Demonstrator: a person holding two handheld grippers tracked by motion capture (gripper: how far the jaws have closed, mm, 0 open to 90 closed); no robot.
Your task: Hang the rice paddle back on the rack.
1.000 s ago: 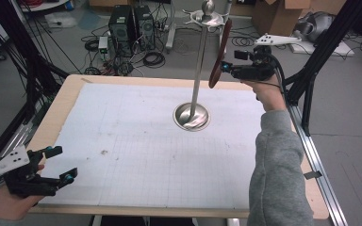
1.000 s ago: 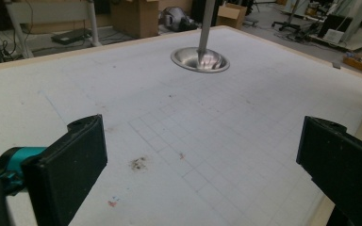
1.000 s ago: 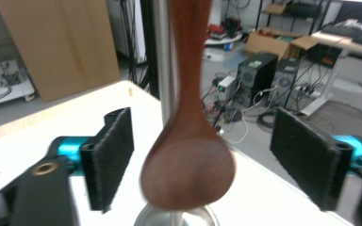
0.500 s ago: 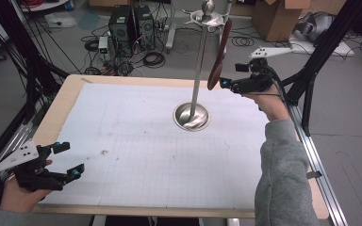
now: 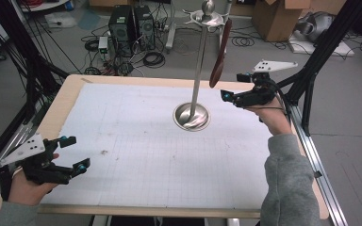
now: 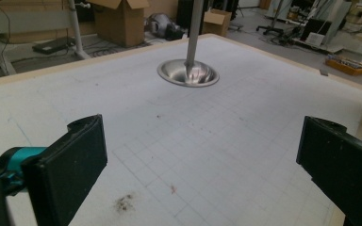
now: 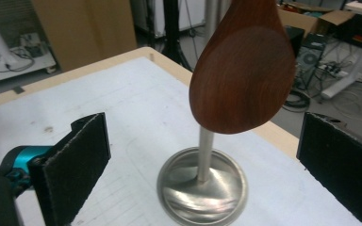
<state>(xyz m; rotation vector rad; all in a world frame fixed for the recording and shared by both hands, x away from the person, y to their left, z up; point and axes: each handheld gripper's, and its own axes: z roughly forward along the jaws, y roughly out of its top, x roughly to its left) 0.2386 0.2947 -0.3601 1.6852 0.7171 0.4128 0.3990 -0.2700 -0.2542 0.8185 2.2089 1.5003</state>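
Note:
A metal stand rises from a round base (image 5: 192, 116) on the white grid mat (image 5: 136, 155). A dark wooden spoon (image 5: 220, 52) hangs bowl down from the top of the stand. My right gripper (image 5: 233, 86) is just right of and below the spoon's bowl. It is open, its jaws have just been opening, and nothing is between the pads. In the right gripper view, the spoon bowl (image 7: 242, 66) hangs ahead above the base (image 7: 202, 188). My left gripper (image 5: 78, 152) is open at the near left corner. It faces the base (image 6: 187, 73) across the mat.
The mat lies on a wooden table whose edge (image 5: 70, 94) borders it. Black frame posts (image 5: 316, 61) stand at both sides. Computer towers (image 5: 129, 23), cables and cardboard boxes (image 5: 273, 16) sit on the floor behind. A small dirt mark (image 5: 104, 151) is on the mat.
My right gripper has sunk from beside the spoon's handle to below its bowl, with its jaws wider apart. My left gripper has drifted slightly right and forward.

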